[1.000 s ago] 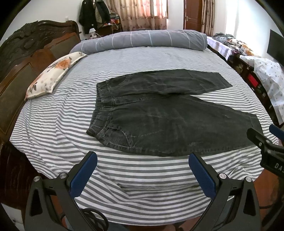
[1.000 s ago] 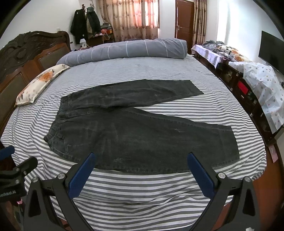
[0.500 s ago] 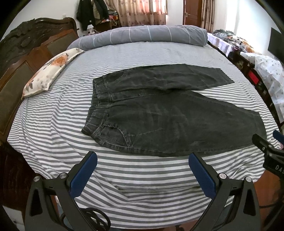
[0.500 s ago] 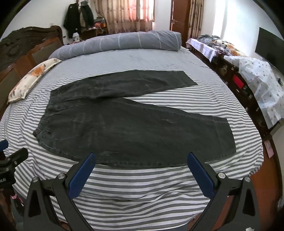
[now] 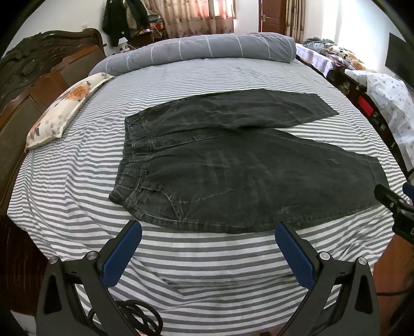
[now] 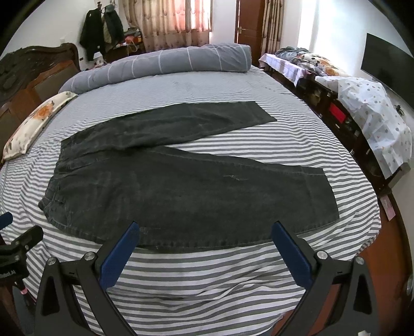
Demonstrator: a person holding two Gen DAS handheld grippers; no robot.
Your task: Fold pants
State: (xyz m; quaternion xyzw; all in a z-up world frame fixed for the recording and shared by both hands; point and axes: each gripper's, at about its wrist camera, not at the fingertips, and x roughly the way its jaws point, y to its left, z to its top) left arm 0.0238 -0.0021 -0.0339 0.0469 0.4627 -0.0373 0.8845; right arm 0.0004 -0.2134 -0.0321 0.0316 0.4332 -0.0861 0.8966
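Nearest in the left wrist view, the left hand-held gripper point(image 5: 208, 232) hangs over the front edge of the bed point(image 5: 64, 186) with its blue-padded fingers point(image 5: 121, 253) spread wide apart and nothing between them. The right hand-held gripper point(image 6: 204, 231) is likewise spread wide and empty in its own view, its finger tips reaching just over the near hem of the pants point(image 6: 181, 201).

The dark denim pants point(image 5: 233, 175) lie flat on the grey-and-white striped sheet near the middle of the bed. The waistband is at 9 o'clock and the two legs fan out toward 3 o'clock, the nearer leg broad, the farther leg angled away toward 2 o'clock.

Each view catches the other tool at its edge: the left view shows a black part of the right tool at 3 o'clock, and the right view shows part of the left tool at 8 o'clock. Only the left view shows a black cable point(image 5: 134, 318) coiled at 6 o'clock. Only the right view shows the full cuff of the near leg, a small pink card point(image 6: 387, 206) on the wooden bed frame at 3 o'clock, and most of the dark screen point(image 6: 388, 62) on the wall at 2 o'clock.

Farther back, a floral pillow point(image 5: 64, 108) lies at 10 o'clock by the carved wooden headboard point(image 5: 38, 67). A rolled grey duvet point(image 5: 201, 49) spans the far edge at 12 o'clock. Beyond it are curtains point(image 6: 168, 23), hanging coats point(image 6: 101, 28) and a wooden door point(image 6: 248, 20).
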